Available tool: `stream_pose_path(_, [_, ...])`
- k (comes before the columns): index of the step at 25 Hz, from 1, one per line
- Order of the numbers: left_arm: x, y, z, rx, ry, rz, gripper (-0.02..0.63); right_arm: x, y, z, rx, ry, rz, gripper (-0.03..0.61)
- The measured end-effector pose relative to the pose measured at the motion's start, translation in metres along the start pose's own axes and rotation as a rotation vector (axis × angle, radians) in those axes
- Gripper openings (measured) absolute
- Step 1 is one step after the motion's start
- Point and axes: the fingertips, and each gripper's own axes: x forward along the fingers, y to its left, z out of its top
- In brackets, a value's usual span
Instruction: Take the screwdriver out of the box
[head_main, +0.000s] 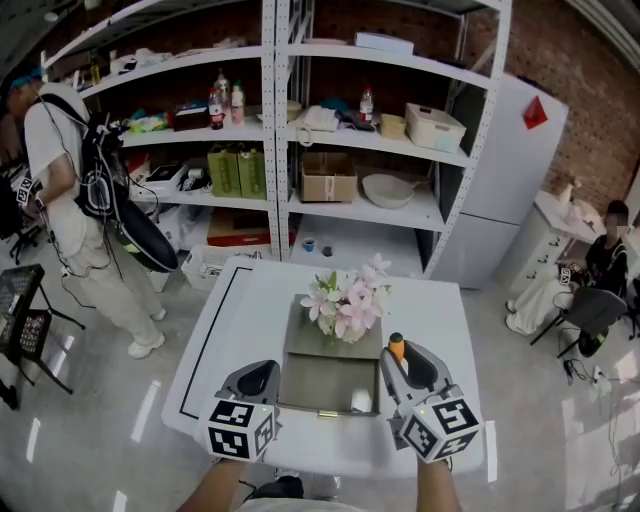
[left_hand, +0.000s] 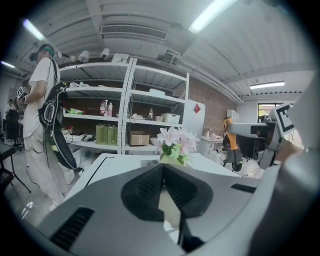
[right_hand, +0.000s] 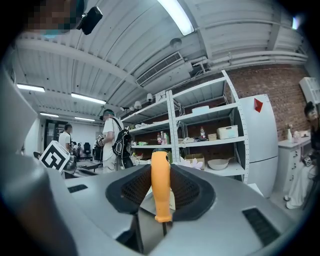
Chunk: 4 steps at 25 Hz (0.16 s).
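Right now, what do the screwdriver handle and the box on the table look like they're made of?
Screwdriver handle: smooth orange plastic or rubber coating, by its even matte colour; I can't tell which. Box: dull grey-green flat panels, possibly painted wood or board; the look leaves it open.

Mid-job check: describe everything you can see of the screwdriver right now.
The screwdriver has a smooth orange handle, plastic-looking, with a dark cap at its far end. The right gripper is shut on the handle, which runs along the jaws and sticks out past their tips. A thin dark shaft seems to leave its near end; the tip is hidden. It is out of the grey box, just right of it.
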Motion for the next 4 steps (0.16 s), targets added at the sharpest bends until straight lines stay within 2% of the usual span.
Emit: stream_pose_path(4, [0.0,0.0029,-0.0008,0.003,0.004,-0.004,0.006,0.0021,0.0027,-0.0006,-0.002,-0.001,0.0,0.123])
